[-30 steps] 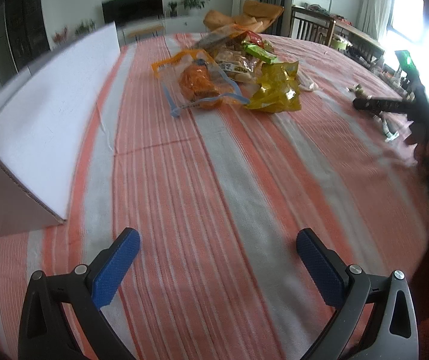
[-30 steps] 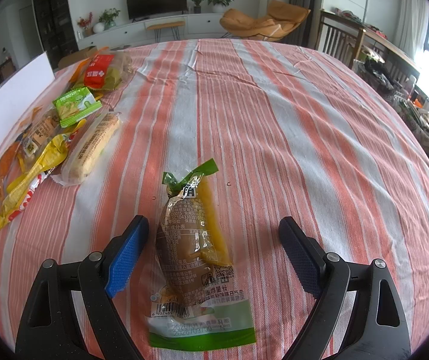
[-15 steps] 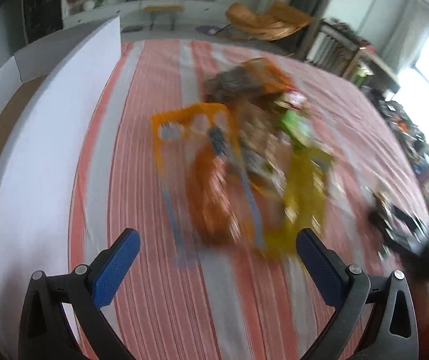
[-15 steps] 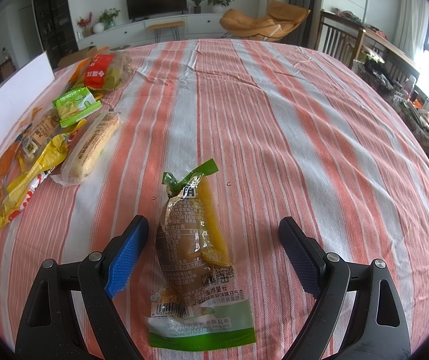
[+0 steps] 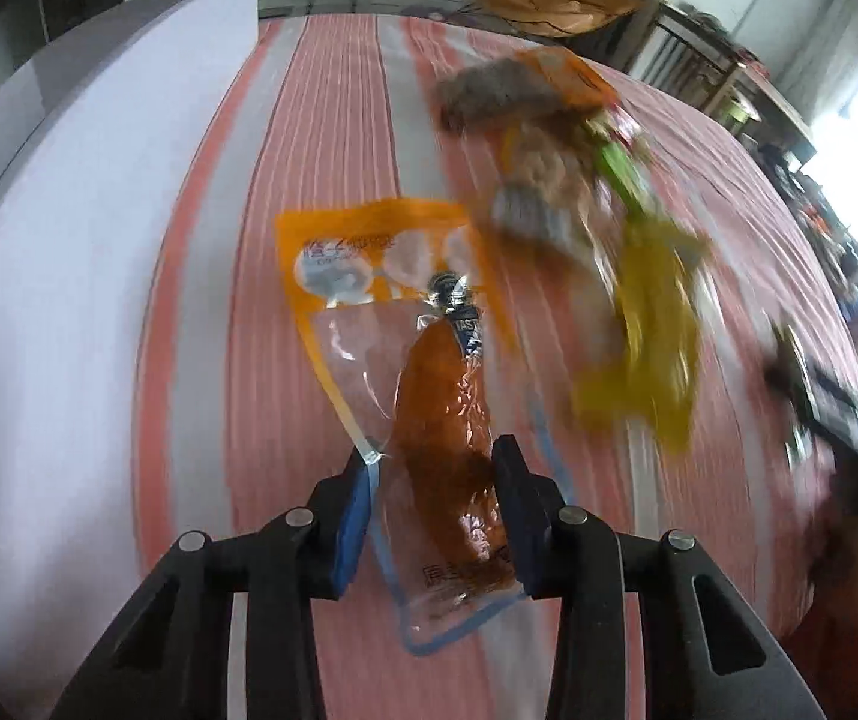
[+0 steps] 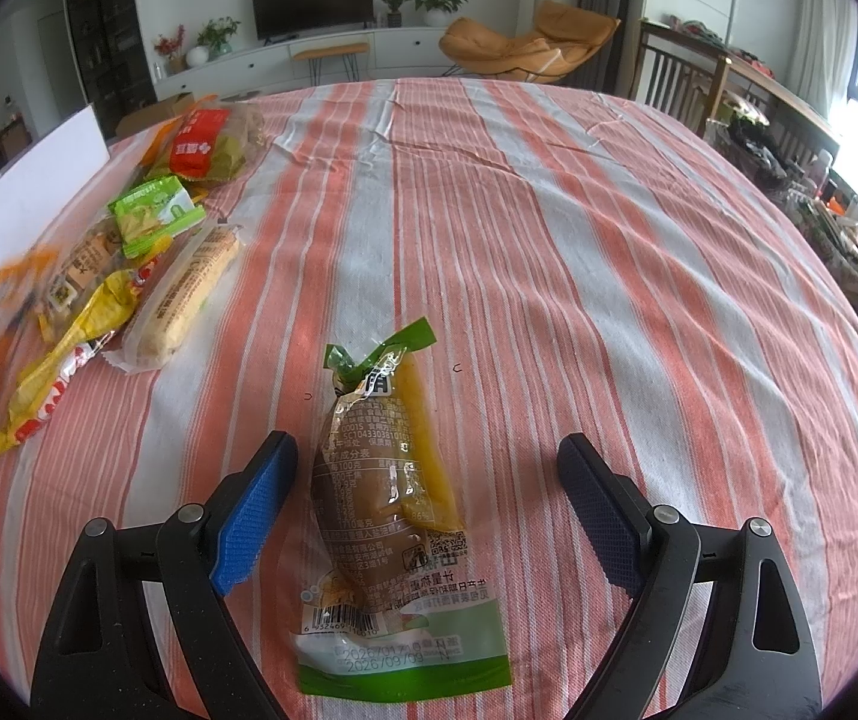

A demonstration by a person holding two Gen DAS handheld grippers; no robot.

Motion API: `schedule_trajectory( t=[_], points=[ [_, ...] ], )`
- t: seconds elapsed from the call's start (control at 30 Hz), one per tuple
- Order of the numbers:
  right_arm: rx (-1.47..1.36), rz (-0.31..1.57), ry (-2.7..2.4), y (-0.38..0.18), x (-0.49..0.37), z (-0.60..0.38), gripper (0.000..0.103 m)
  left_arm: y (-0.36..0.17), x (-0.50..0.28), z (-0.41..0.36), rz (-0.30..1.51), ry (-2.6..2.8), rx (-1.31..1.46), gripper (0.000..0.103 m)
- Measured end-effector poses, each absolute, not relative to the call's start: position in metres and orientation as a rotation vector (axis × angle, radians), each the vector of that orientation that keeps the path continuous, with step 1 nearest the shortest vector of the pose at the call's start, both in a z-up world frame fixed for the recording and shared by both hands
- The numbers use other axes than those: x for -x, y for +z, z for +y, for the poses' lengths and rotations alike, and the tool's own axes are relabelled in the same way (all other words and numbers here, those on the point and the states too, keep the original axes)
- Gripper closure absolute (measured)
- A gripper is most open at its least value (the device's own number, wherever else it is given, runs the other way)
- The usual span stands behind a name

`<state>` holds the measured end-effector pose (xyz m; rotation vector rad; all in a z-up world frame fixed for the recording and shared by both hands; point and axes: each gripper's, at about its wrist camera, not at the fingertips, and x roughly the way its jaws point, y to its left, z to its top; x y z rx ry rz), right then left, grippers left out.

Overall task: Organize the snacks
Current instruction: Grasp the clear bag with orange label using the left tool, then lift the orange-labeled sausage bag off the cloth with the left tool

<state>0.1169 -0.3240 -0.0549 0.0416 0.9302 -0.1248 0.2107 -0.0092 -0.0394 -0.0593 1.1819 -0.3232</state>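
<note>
Ahead and to the right of the left hand-held gripper (image 5: 432, 480), a blurred heap of snack packets (image 5: 597, 210) lay on the striped tabletop (image 5: 333, 138), and a white box (image 5: 57, 276) stood along its left. Its fingers were clamped on a clear orange-topped pouch (image 5: 423, 384) holding an orange-brown snack. The right hand-held gripper (image 6: 426, 480) stood wide apart around a green-ended packet (image 6: 387, 510), touching neither side.

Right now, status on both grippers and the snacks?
Left gripper closed on orange snack pouch. Right gripper open, straddling green-edged pouch. Snack pile beside white box.
</note>
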Motion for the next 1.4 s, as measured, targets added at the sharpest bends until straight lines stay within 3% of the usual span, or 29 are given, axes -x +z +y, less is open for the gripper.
schedule_trajectory(
  t=[0.1,0.13,0.2,0.23,0.27,0.5,0.57,0.7,1.4],
  points=[
    [-0.041,0.930,-0.125,-0.055,-0.117,-0.324,0.013,-0.034,-0.171,0.002,1.188,-0.343,0.050,0.063],
    [-0.041,0.930,-0.125,-0.055,-0.117,-0.324,0.013,-0.032,-0.165,0.003,1.179,-0.325,0.035,0.056],
    [-0.041,0.930,-0.125,-0.055,-0.117,-0.324,0.013,-0.030,-0.159,-0.001,1.147,-0.285,-0.005,0.030],
    [-0.041,0.930,-0.125,-0.055,-0.117,-0.324,0.013,-0.027,-0.158,-0.006,1.102,-0.261,-0.032,0.012],
    [-0.040,0.930,-0.126,-0.055,-0.117,-0.324,0.013,-0.024,-0.159,-0.009,1.075,-0.240,-0.046,0.006],
    [-0.041,0.929,-0.137,-0.054,-0.115,-0.327,0.012,-0.048,-0.174,-0.042,1.135,-0.108,-0.141,0.006],
    [-0.040,0.929,-0.136,-0.054,-0.115,-0.328,0.012,-0.059,-0.171,-0.050,1.152,-0.098,-0.167,0.000],
    [-0.040,0.929,-0.136,-0.054,-0.115,-0.328,0.012,-0.062,-0.169,-0.035,1.171,-0.103,-0.049,0.000],
    [-0.040,0.929,-0.136,-0.054,-0.115,-0.328,0.012,-0.060,-0.147,-0.027,1.166,-0.130,-0.091,0.000]
  ],
)
